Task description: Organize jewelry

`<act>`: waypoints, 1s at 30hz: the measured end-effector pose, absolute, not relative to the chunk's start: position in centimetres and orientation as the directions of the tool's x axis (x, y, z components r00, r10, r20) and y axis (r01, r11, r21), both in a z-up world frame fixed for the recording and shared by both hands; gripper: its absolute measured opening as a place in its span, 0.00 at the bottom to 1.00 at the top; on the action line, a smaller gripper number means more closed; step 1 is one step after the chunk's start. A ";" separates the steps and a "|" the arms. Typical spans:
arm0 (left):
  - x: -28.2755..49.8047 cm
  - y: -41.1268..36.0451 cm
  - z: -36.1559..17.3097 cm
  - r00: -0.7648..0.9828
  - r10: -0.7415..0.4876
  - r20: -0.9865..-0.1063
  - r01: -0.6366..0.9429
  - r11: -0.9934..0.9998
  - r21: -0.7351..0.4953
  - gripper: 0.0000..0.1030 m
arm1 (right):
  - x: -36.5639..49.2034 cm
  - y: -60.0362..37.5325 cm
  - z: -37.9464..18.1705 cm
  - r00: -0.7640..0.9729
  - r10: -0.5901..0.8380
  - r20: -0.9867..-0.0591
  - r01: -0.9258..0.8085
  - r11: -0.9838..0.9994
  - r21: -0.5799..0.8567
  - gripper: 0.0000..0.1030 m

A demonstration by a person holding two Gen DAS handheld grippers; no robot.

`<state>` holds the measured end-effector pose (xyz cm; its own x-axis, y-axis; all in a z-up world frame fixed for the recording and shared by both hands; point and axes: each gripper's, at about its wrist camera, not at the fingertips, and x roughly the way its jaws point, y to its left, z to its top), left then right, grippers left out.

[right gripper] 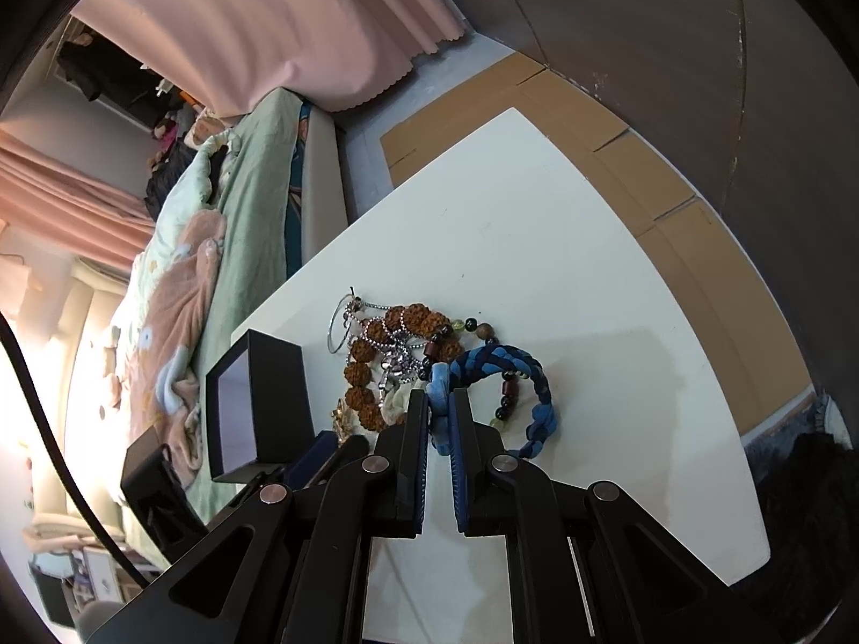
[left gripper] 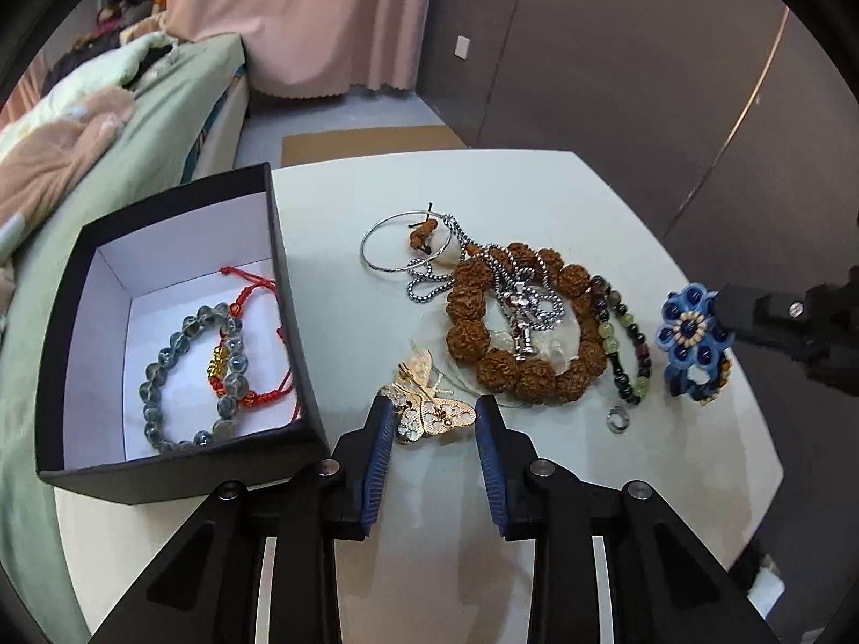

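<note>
A black box (left gripper: 298, 322) with a white inside holds a grey bead bracelet (left gripper: 188, 375) and a red cord bracelet (left gripper: 257, 354). My left gripper (left gripper: 432, 418) is open, its fingers on either side of a gold butterfly brooch (left gripper: 429, 402) on the white table (left gripper: 483, 193). My right gripper (right gripper: 441, 402) is shut on the blue flower bracelet (right gripper: 529, 375), which also shows at the right of the left wrist view (left gripper: 692, 333). A brown seed bracelet (left gripper: 521, 316), a steel chain with pendant (left gripper: 523, 306), a silver bangle (left gripper: 397, 241) and a dark bead bracelet (left gripper: 628, 343) lie in a pile.
The box stands at the table's left edge, beside a bed with green bedding (left gripper: 123, 123). A small metal ring (left gripper: 620, 418) lies near the dark beads. Flat cardboard (right gripper: 617, 161) lies on the floor behind the table. A pink curtain (left gripper: 322, 16) hangs at the back.
</note>
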<state>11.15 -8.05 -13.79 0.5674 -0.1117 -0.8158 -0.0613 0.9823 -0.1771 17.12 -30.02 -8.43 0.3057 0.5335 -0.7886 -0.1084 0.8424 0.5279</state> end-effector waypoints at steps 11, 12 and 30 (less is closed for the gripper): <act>9.9 -7.6 -12.0 0.583 -0.157 -0.797 -0.061 0.970 -0.235 0.31 | 16.2 -29.6 -8.1 0.313 0.549 -0.775 -0.122 0.833 0.540 0.09; 9.8 -7.5 -11.7 0.589 -0.158 -0.793 -0.059 0.970 -0.237 0.31 | 16.1 -29.6 -7.9 0.317 0.558 -0.767 -0.126 0.826 0.549 0.09; 7.7 -2.6 -4.4 0.726 -0.166 -0.668 -0.084 0.942 -0.326 0.31 | 14.7 -25.5 -5.0 0.357 0.736 -0.576 -0.254 0.670 0.698 0.09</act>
<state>7.70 -2.55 -4.41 0.7258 -0.1658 -0.6676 -0.0844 0.9417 -0.3256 14.69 -25.54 -4.96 0.3571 0.7355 -0.5757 -0.2542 0.6696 0.6978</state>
